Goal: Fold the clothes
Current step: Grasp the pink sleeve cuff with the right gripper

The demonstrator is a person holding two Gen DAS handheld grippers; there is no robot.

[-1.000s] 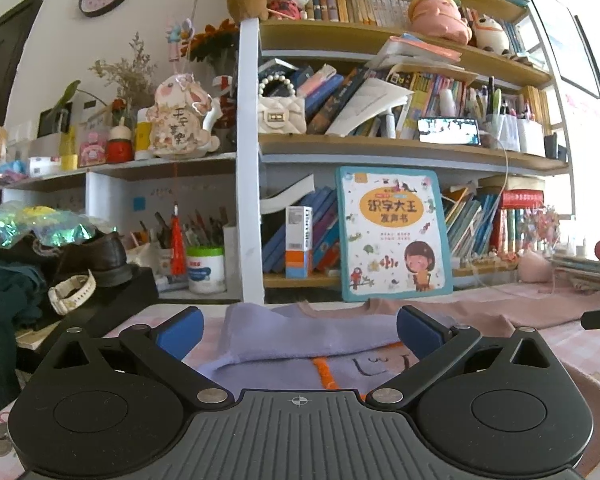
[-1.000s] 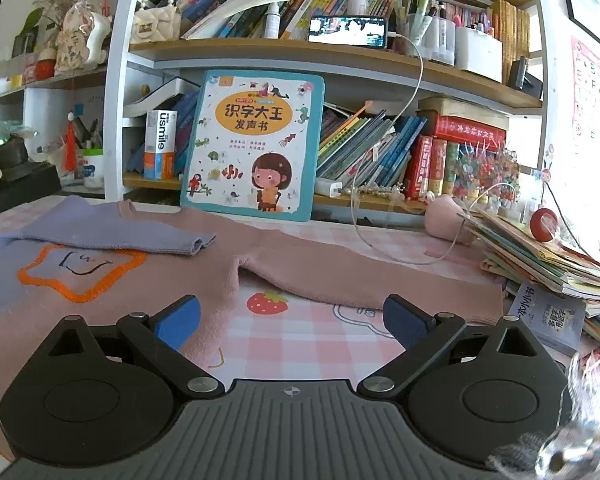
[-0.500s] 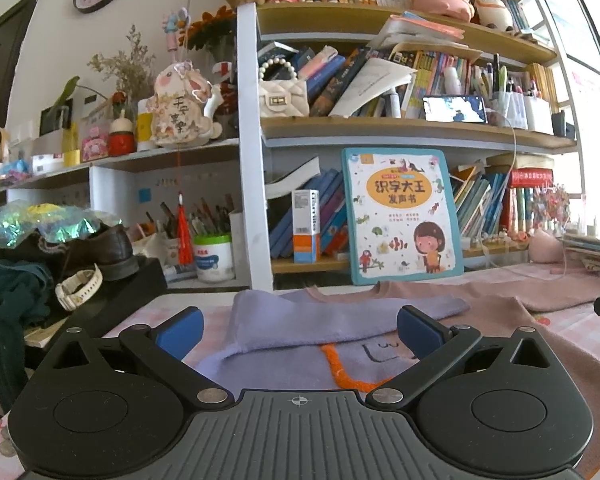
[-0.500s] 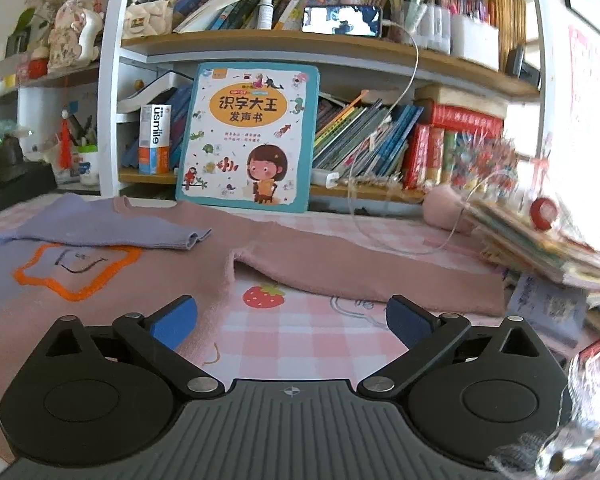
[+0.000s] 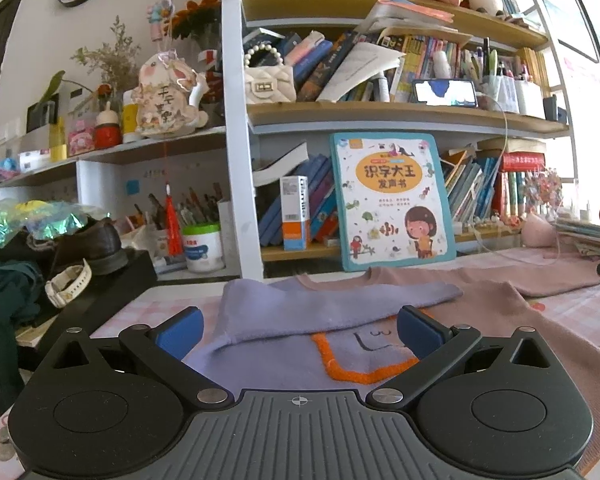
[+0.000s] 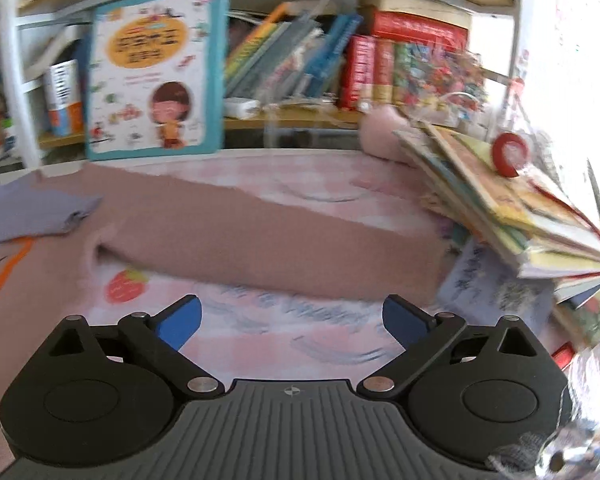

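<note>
A pink and lilac sweater (image 5: 512, 320) lies flat on the checked tablecloth (image 5: 580, 304). Its lilac sleeve (image 5: 332, 304) is folded across the chest, above an orange star outline (image 5: 352, 372). My left gripper (image 5: 298, 326) is open and empty, just above the lilac side. In the right wrist view the pink sleeve (image 6: 268, 240) stretches out to the right over the tablecloth (image 6: 260, 332). My right gripper (image 6: 292, 320) is open and empty, above the cloth just in front of that sleeve. The right wrist view is blurred by motion.
A bookshelf with a children's book (image 5: 392, 200) stands behind the table. A pile of books (image 6: 512, 208) lies at the right, close to the sleeve's end. A black box with a shoe (image 5: 96, 244) and watch is at the left edge.
My right gripper has swung right and forward toward the pink sleeve and book pile. My left gripper has risen slightly and shifted left. Both stay open.
</note>
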